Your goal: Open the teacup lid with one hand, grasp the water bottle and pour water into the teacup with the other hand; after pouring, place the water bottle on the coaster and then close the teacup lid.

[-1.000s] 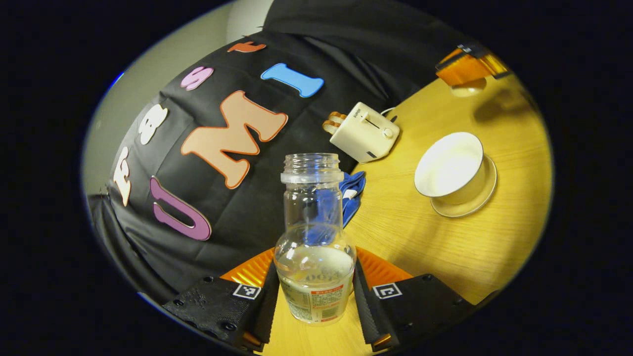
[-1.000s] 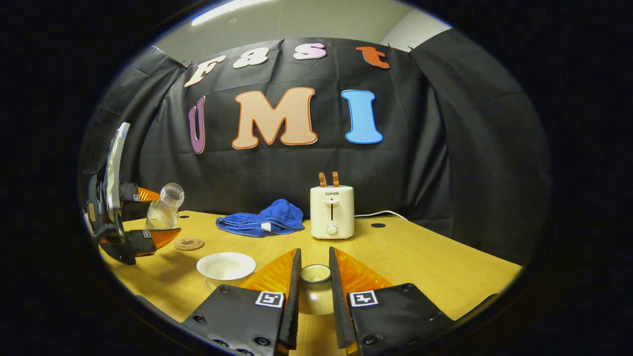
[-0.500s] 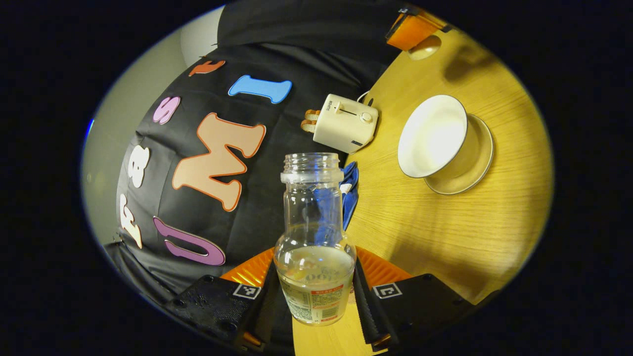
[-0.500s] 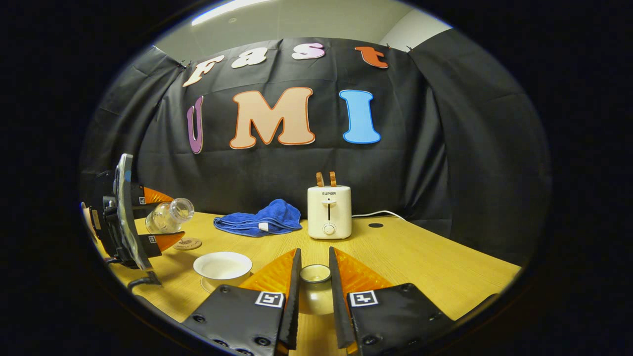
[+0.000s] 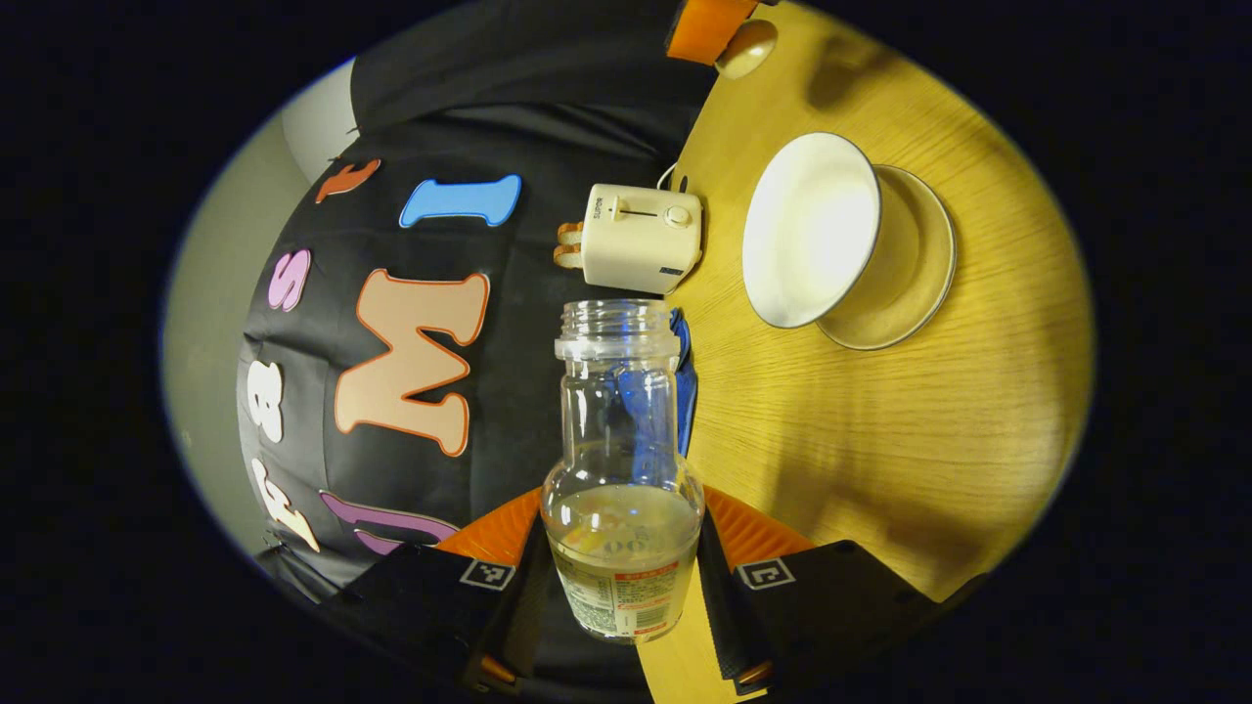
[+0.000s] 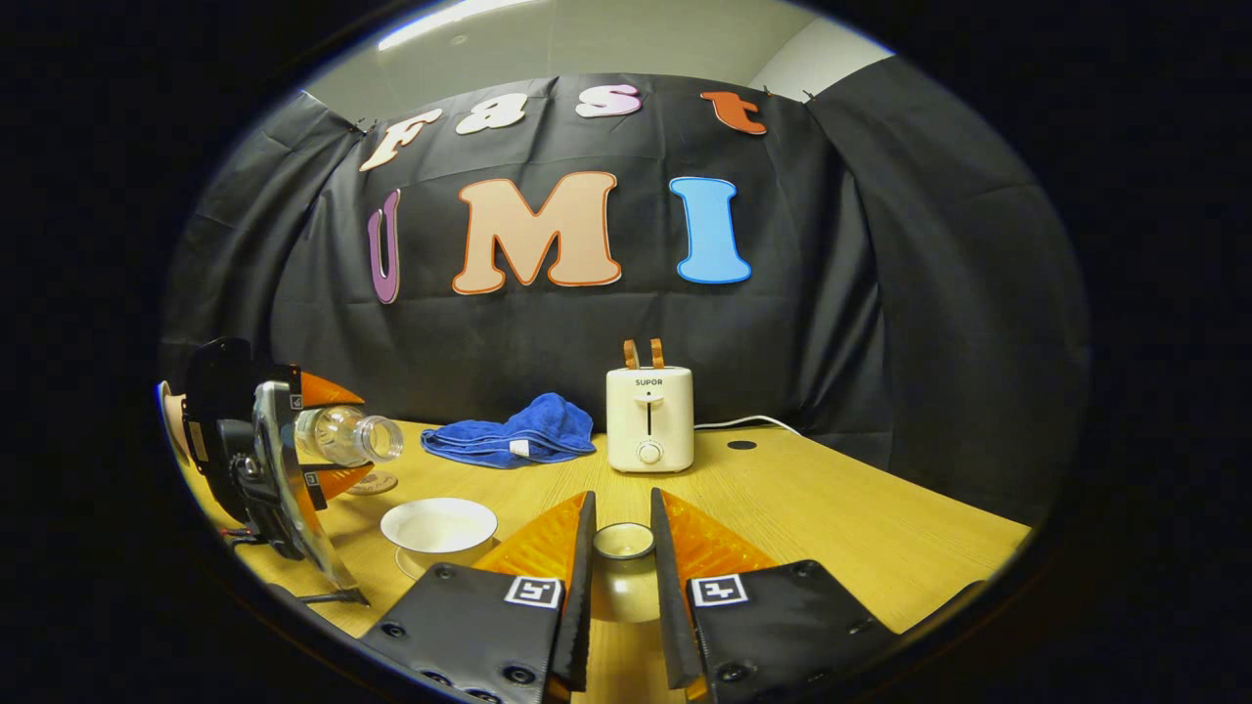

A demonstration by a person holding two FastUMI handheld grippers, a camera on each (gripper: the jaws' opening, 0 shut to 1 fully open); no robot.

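My left gripper (image 5: pixel 622 533) is shut on a clear, capless water bottle (image 5: pixel 620 460) with a little water in it. In the right gripper view this left gripper (image 6: pixel 333 435) holds the bottle (image 6: pixel 347 436) nearly level, mouth pointing right, above and left of the white teacup (image 6: pixel 438 523). The uncovered teacup (image 5: pixel 810 230) stands on its saucer (image 5: pixel 919 269). My right gripper (image 6: pixel 622 508) is shut on the teacup lid (image 6: pixel 624 587), held above the table to the cup's right. A round coaster (image 6: pixel 377 483) lies behind the cup, partly hidden by the left gripper.
A cream toaster (image 6: pixel 648 418) stands at the back of the wooden table (image 6: pixel 831 508), with a crumpled blue cloth (image 6: pixel 514 435) to its left. The toaster (image 5: pixel 641 238) and cloth (image 5: pixel 685 376) lie beyond the bottle's mouth in the left gripper view.
My left gripper has tipped the bottle from a slight tilt to almost level and carried it closer to the teacup. The right gripper has held still with the lid.
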